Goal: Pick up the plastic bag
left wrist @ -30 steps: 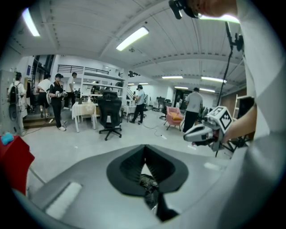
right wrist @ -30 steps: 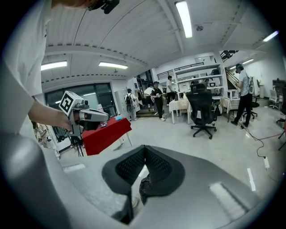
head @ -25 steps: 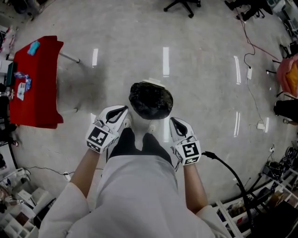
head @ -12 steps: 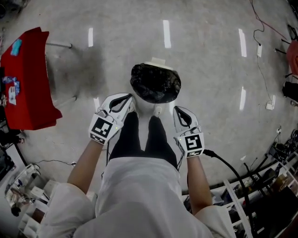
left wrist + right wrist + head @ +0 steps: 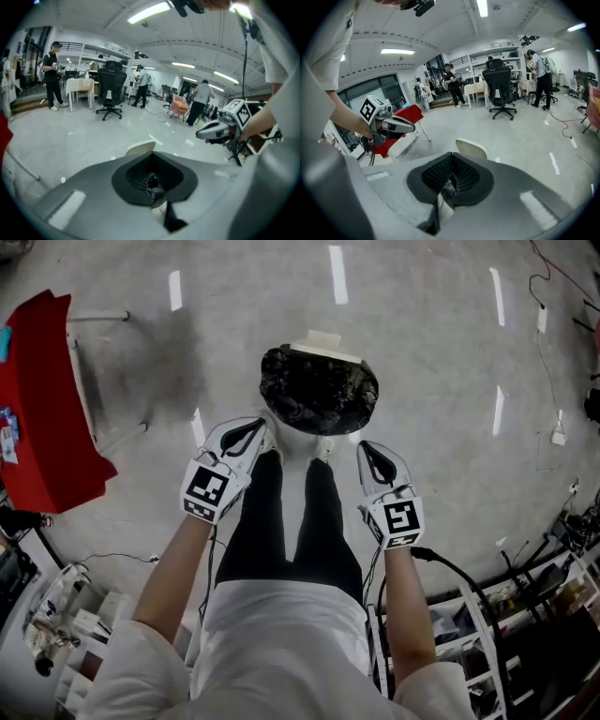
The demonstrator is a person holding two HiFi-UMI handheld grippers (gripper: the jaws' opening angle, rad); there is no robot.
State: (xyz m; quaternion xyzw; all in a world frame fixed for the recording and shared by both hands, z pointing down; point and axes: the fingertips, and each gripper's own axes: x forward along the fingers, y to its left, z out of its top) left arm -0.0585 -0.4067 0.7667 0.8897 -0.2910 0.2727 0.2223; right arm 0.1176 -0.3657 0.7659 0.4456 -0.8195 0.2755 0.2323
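Note:
A black plastic bag [image 5: 319, 390] lines a white bin [image 5: 323, 341] on the floor just past the person's feet. In the head view my left gripper [image 5: 261, 432] is by the bag's near left edge and my right gripper [image 5: 367, 448] by its near right edge; how high they are above it I cannot tell. Both are shut. In the left gripper view the jaws [image 5: 152, 180] meet, with a small dark crumpled bit at the pads that I cannot identify. The right gripper view [image 5: 449, 185] shows the same. The bag is hidden behind the jaws there; only the bin's white flap [image 5: 140, 149] [image 5: 471, 149] pokes out.
A red-covered table [image 5: 37, 427] stands at the left. Shelving with clutter [image 5: 525, 615] lies at the lower right, and a black cable [image 5: 450, 568] trails from the right gripper. Further off are a black office chair [image 5: 111, 89] and several standing people [image 5: 52, 75].
The person has stepped closer to the bin, so the bag looks larger and the red table has slid left. Both grippers have stayed shut at the bag's near edge.

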